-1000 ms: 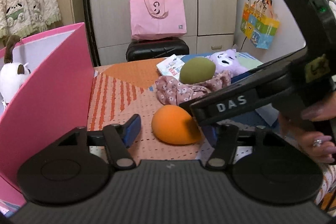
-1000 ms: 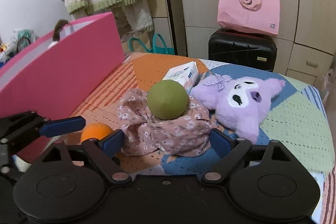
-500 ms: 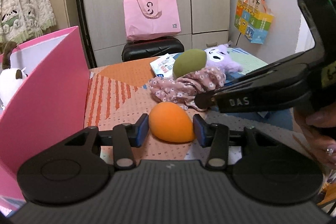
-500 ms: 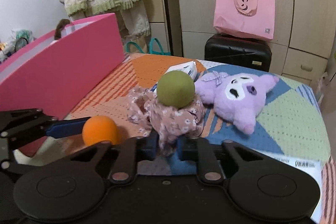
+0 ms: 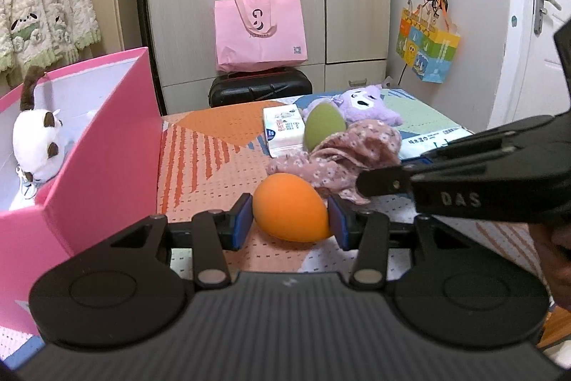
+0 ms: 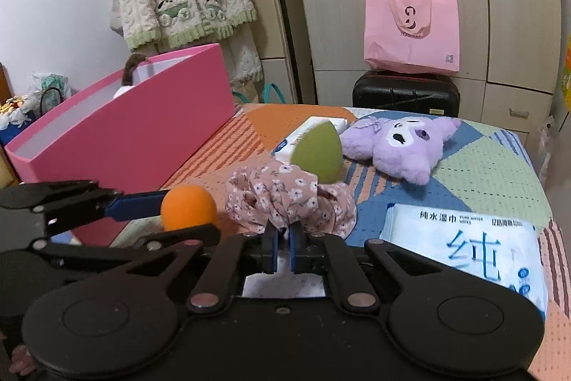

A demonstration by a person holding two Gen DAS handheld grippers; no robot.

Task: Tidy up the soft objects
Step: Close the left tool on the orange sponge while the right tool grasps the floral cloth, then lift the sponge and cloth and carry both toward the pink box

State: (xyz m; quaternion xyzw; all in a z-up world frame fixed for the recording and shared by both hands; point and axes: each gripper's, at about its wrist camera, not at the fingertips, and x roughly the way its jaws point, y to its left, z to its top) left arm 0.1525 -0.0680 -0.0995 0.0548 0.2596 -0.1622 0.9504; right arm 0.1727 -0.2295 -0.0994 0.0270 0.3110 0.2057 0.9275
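My left gripper (image 5: 289, 220) is shut on an orange egg-shaped sponge (image 5: 291, 206), which also shows in the right wrist view (image 6: 188, 207), held just above the bedspread. My right gripper (image 6: 282, 250) is shut on a pink floral scrunchie (image 6: 291, 199), lifted slightly; the scrunchie shows in the left wrist view (image 5: 351, 156) too. A green sponge (image 6: 317, 152) leans behind the scrunchie. A purple plush toy (image 6: 399, 145) lies farther back. A pink box (image 6: 135, 127) stands at the left with a white plush cat (image 5: 35, 145) inside.
A wipes pack (image 6: 471, 245) lies at the right front, a tissue pack (image 5: 283, 131) behind the green sponge. A black suitcase (image 6: 407, 93) with a pink tote bag (image 6: 410, 34) stands past the bed's far edge, before the wardrobe.
Both grippers closed: the left on the orange sponge, the right on the scrunchie. The scrunchie was pulled toward me and up, and the green sponge tipped off it.
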